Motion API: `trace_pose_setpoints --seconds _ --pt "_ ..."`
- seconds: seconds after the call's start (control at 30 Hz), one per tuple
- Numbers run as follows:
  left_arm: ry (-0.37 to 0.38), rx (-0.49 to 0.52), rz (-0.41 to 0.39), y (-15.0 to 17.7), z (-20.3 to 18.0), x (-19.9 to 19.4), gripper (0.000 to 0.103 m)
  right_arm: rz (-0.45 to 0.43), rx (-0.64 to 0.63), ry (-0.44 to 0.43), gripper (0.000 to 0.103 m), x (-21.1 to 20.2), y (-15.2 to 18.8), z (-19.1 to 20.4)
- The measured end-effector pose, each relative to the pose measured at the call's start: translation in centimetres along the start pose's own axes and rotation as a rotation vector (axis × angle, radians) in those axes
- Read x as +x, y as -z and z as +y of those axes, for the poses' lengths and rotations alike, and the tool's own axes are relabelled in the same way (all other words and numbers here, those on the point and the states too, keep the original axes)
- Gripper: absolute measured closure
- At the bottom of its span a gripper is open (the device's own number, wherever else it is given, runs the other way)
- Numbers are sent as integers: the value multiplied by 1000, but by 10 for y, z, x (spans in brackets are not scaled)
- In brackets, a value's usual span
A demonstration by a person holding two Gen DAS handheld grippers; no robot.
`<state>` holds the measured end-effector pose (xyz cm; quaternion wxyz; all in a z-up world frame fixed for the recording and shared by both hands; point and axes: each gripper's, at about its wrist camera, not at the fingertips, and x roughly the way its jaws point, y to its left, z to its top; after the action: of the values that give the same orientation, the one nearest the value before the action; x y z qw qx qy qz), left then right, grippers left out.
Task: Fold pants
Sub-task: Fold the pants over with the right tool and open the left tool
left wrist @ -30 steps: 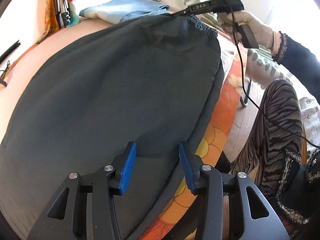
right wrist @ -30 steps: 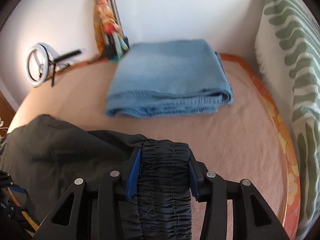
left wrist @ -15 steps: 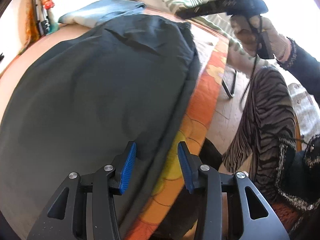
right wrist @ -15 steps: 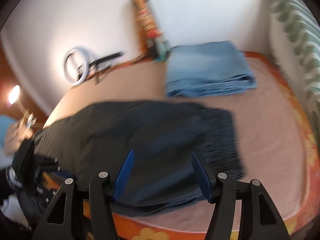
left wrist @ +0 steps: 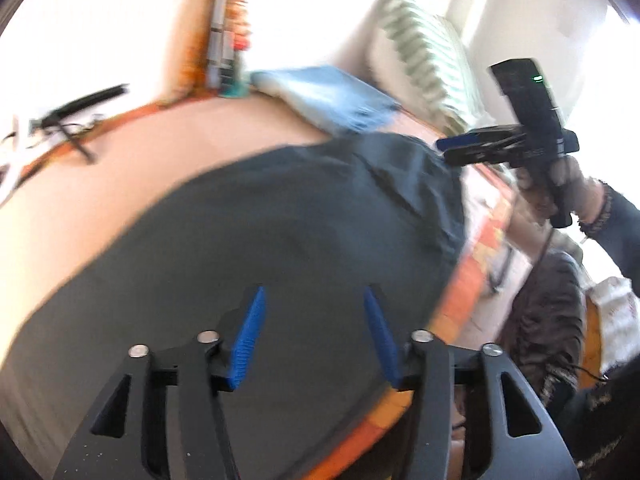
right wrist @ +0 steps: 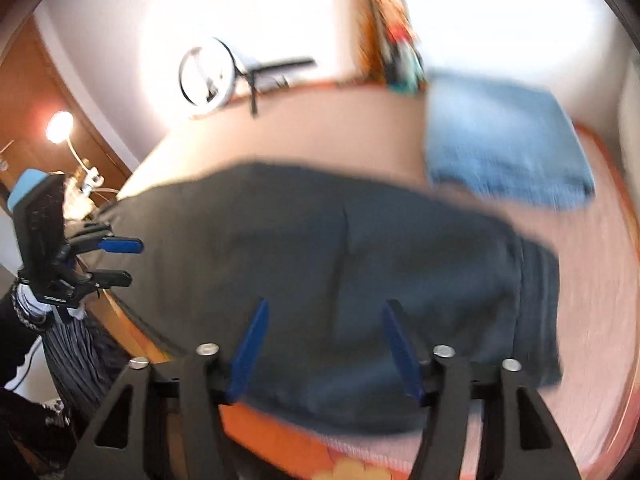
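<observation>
One pair of dark grey pants (right wrist: 360, 280) lies spread flat on the bed (right wrist: 320, 132), a broad matte sheet of soft woven cloth along the near edge, its gathered, ribbed waistband (right wrist: 536, 312) toward the right end in the right wrist view. One folded stack of light blue denim (right wrist: 500, 152) sits near the far right corner, close beside the pants; whether they touch is lost in blur. The bed cover is smooth peach-pink with an orange floral border (right wrist: 352, 472).

The left gripper (left wrist: 316, 336) hovers over the pants, its two blue ribbed pads parted, the jaws having just been opening, with nothing pinched between them. The right gripper (right wrist: 324, 348) stands wide above the cloth, jaws likewise just opening and empty.

One cream pillow (left wrist: 424, 68) with green leaf shapes leans at the bed's right end. One ring light (right wrist: 206, 76) stands by the wall.
</observation>
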<state>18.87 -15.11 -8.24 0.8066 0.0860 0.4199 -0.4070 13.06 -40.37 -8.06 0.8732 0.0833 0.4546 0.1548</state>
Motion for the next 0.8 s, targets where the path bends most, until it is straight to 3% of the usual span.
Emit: trace_pose_setpoints --seconds 0.1,0.17,0.33,0.57,0.67,0.7,0.73,0.8 --pt "-39 -33 -18 -2 19 -5 49 -74 -77 -16 22 14 -38 20" --pt "-58 -51 -29 -2 29 -7 44 -72 -106 -42 19 29 -56 27" --pt "-90 -151 -38 -2 62 -4 40 28 -128 -117 19 90 -103 37" --pt "-100 -232 -66 -10 93 8 40 169 -102 -185 22 174 -121 32" --pt "-97 -269 -76 -13 109 13 40 206 -114 -185 31 194 -118 31" --pt "-97 -280 -78 -13 113 14 40 217 -110 -195 40 200 -117 30" --pt "-97 -288 -80 -14 116 14 40 227 -102 -221 58 204 -115 31" --pt "-98 -308 -87 -14 122 14 40 233 -101 -273 78 207 -113 35"
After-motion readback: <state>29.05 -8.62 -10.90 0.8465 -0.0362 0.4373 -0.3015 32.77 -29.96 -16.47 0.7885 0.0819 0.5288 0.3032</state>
